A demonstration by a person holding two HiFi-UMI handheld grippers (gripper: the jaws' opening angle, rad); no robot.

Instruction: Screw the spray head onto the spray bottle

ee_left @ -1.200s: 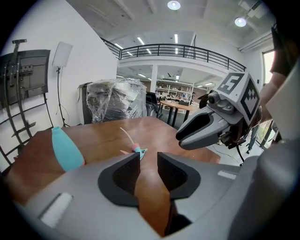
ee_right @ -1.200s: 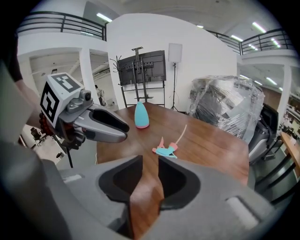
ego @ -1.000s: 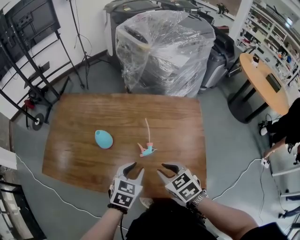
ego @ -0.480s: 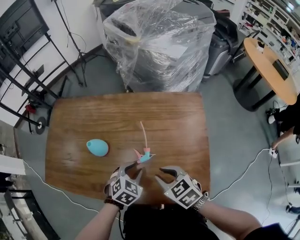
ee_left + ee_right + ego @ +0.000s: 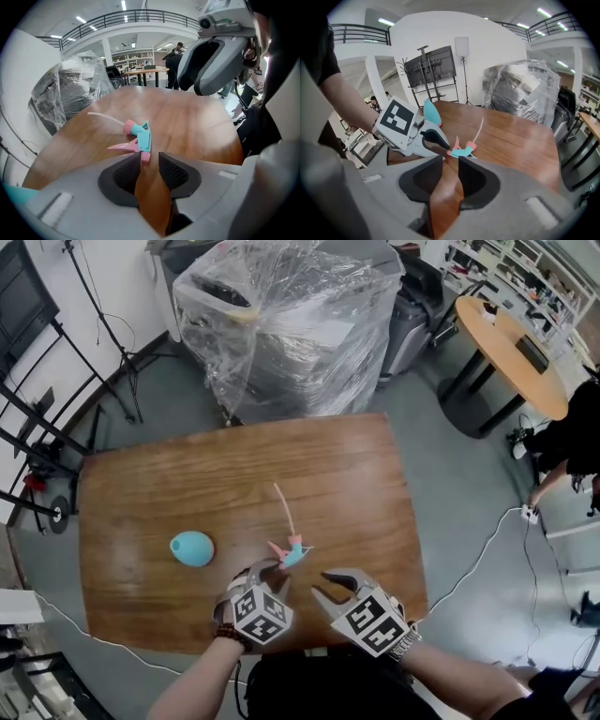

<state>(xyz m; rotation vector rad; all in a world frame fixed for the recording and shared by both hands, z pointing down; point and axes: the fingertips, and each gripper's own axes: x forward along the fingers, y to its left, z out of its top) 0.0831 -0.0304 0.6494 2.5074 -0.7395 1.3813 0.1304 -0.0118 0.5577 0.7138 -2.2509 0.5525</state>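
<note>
Tabletop (image 5: 187,474): spray head (image 5: 292,552) at left tongs (image 5: 272,573)

One spray head (image 5: 292,550), one teal bottle (image 5: 191,547), two grippers (image 5: 272,574) (image 5: 323,584), one wooden table (image 5: 356,474)

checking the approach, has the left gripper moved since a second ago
Yes: the left gripper has moved forward toward the spray head, its tips now almost at it.

The left gripper (image 5: 269,576) and right gripper (image 5: 324,585) each have a light grey housing, black jaws with textured pads (image 5: 126,171), and a cube (image 5: 261,614) bearing black-and-white square markers. The person wears a black short sleeve (image 5: 319,55) and a light metallic wristband (image 5: 405,639) on the right wrist.
</note>
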